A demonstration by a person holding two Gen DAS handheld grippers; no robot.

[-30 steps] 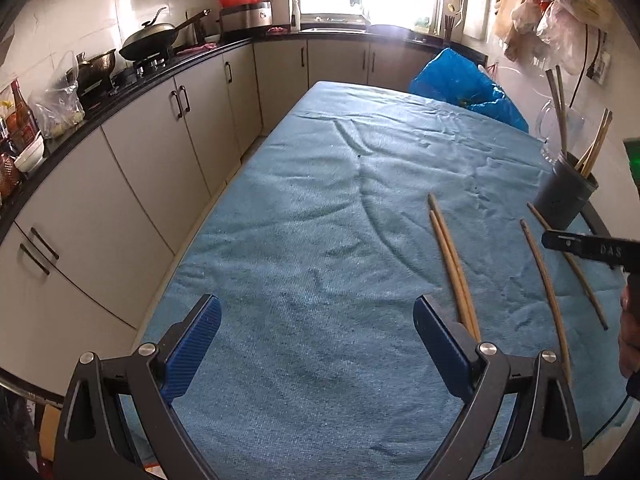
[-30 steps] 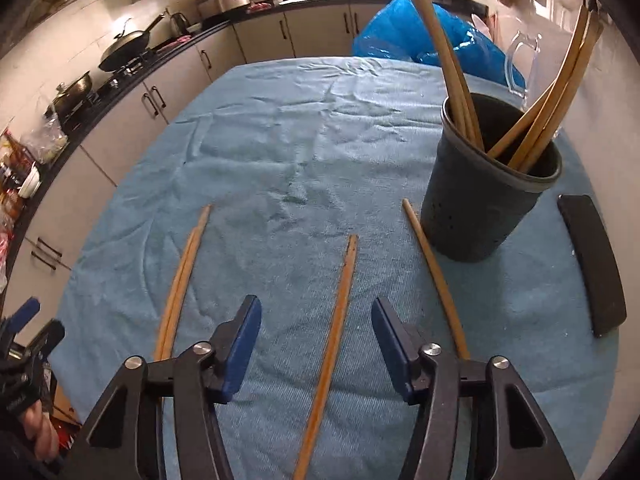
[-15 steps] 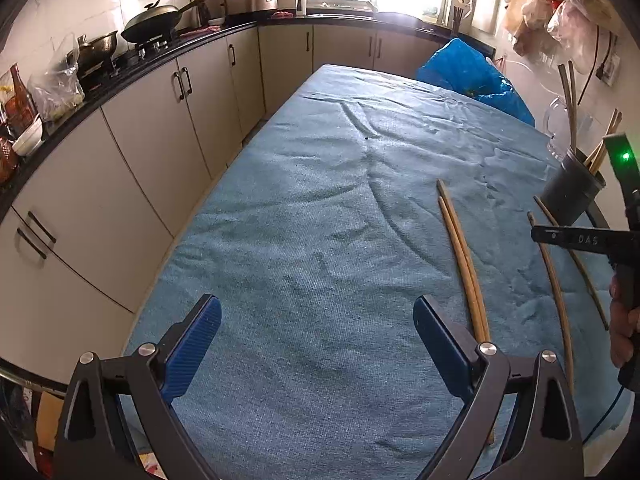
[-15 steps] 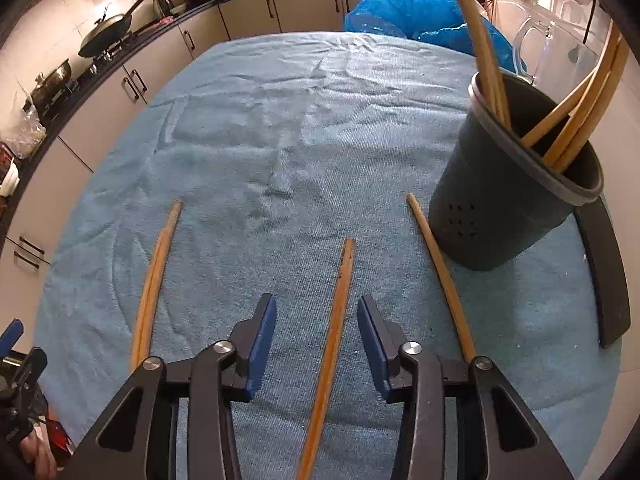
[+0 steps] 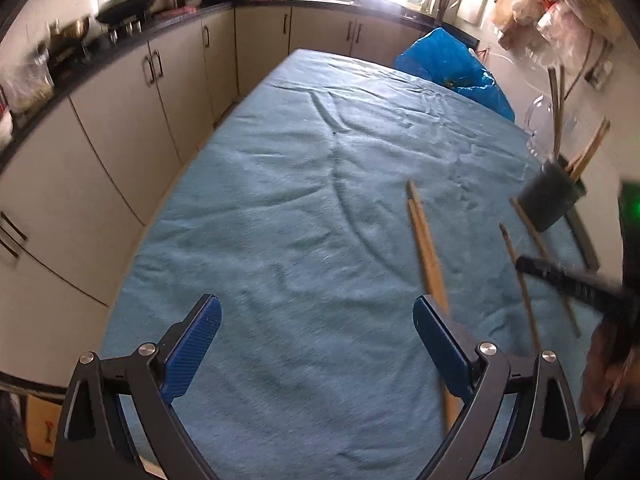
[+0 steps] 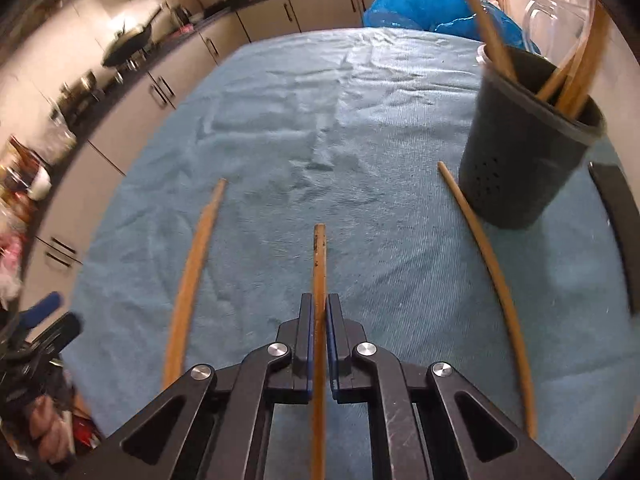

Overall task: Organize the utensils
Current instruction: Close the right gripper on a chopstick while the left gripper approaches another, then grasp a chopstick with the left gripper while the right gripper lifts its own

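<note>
My right gripper (image 6: 319, 320) is closing its jaws on 1 chopstick (image 6: 319, 264) lying straight ahead; I'm lifting level toward the holder (image 6: 520, 152), ahead-right. My left gripper (image 5: 316, 340) is gaping wide, empty.

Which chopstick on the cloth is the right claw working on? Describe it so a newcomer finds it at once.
Start at the dark utensil cup on the blue cloth. Three chopstick lines lie left of it; take the middle chopstick. It alone runs between the pads of the right claw, which has just closed on it.
</note>
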